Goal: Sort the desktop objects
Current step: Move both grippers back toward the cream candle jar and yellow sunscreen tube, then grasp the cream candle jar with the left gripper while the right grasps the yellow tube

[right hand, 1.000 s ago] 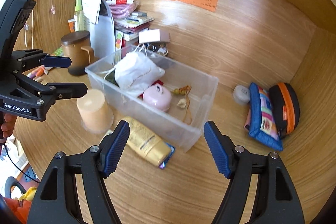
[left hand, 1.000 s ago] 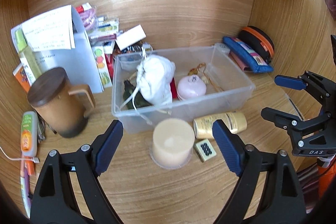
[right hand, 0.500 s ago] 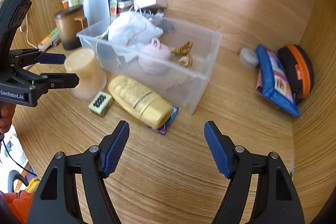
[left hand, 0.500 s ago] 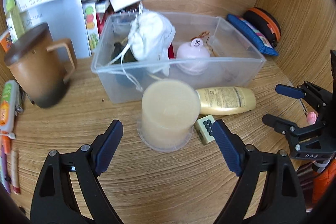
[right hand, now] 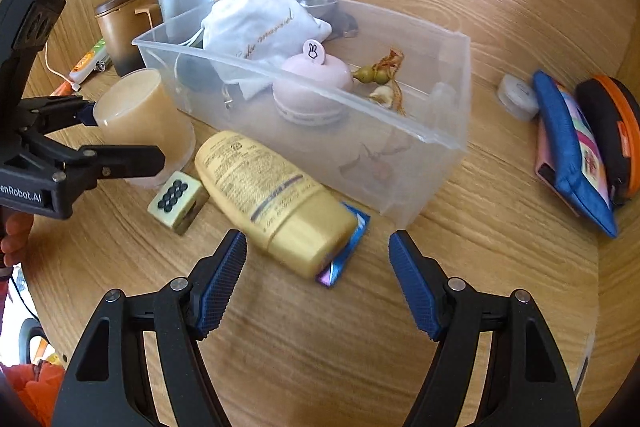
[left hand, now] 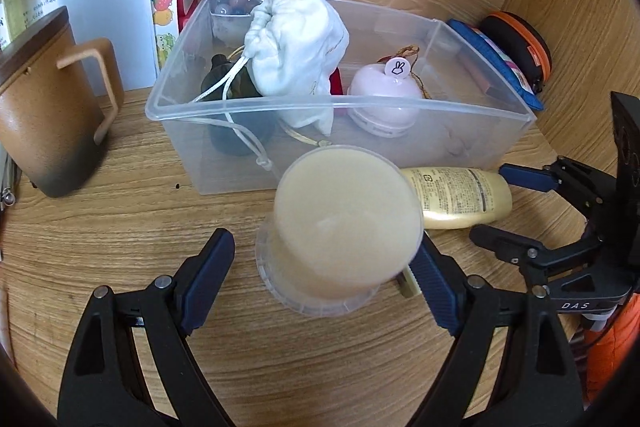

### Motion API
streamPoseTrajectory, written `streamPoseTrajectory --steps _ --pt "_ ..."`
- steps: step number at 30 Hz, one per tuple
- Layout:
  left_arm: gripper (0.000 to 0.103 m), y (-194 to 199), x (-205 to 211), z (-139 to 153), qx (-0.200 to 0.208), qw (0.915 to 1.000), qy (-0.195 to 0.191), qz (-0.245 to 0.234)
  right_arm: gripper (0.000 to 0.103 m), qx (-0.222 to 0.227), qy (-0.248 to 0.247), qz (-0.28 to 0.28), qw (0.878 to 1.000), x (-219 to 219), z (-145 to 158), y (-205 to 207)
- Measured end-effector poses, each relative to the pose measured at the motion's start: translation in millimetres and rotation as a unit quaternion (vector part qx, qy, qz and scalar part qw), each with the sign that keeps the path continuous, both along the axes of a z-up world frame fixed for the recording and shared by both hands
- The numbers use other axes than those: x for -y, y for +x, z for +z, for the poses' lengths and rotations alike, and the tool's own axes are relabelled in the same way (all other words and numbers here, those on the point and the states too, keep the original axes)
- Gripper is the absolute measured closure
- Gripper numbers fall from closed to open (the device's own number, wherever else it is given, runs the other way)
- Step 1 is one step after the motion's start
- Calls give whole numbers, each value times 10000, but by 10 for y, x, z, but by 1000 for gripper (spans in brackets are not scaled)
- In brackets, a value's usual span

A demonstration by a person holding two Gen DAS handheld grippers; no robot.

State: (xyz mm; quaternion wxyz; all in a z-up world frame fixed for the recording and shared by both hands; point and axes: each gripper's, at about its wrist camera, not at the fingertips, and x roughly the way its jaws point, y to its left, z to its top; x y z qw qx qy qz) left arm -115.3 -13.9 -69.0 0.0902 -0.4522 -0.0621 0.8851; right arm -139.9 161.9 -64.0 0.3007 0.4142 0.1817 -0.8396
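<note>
Left wrist view: left tongs (left hand: pixel 324 285) spread wide w/ a cream candle (left hand: pixel 346 215) standing upright between the pads, not yet clamped; left pad clearly off it, right pad close beside. Behind it a clear bin (left hand: pixel 400 103) on the table (left hand: pixel 120 227), holding a white pouch (left hand: pixel 300 47) & pink case (left hand: pixel 382 95). Gold bottle (left hand: pixel 456 197) lies in front of bin, right tongs (left hand: pixel 500 205) apart around its end. Brown mug (left hand: pixel 44 111) at left. Right wrist view: right tongs (right hand: pixel 316 285) wide apart, bottle (right hand: pixel 272 195) lying just ahead between the tips, untouched; die (right hand: pixel 176 197) beside candle (right hand: pixel 146 123); blue pouch (right hand: pixel 568 147) well to the right
</note>
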Motion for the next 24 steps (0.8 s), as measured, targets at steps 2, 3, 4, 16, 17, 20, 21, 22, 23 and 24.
streamPoseTrajectory --steps 2,3,4,16,17,20,21,22,23,24 --pt "30 -11 8 -4 4 9999 91 -72 32 40 1 118 9999 50 -8 -31" --pt "32 -26 14 -11 24 9999 117 -97 32 40 19 146 9999 69 -13 -40" --pt "34 -37 23 -17 24 9999 117 -107 32 41 52 198 9998 102 -19 -49" --pt "35 -60 12 -18 -139 9997 62 -199 31 -17 248 536 9983 297 -78 -89" --pt "35 -56 18 -15 -141 9997 67 -200 32 -27 253 544 9982 303 -81 -88" --pt "36 -6 57 -1 -165 9997 6 -183 39 -49 240 602 9979 320 -81 -69" --pt "36 13 66 3 -177 9997 -29 -165 41 -47 234 627 9977 325 -73 -58" --pt "36 35 85 10 -188 9997 -46 -156 46 -38 231 657 9976 324 -64 -39" --pt "36 51 102 17 -192 9997 -45 -148 51 -30 237 695 9973 320 -56 -18" --pt "36 74 127 24 -197 9997 -44 -131 53 -27 239 717 9971 321 -50 -7"
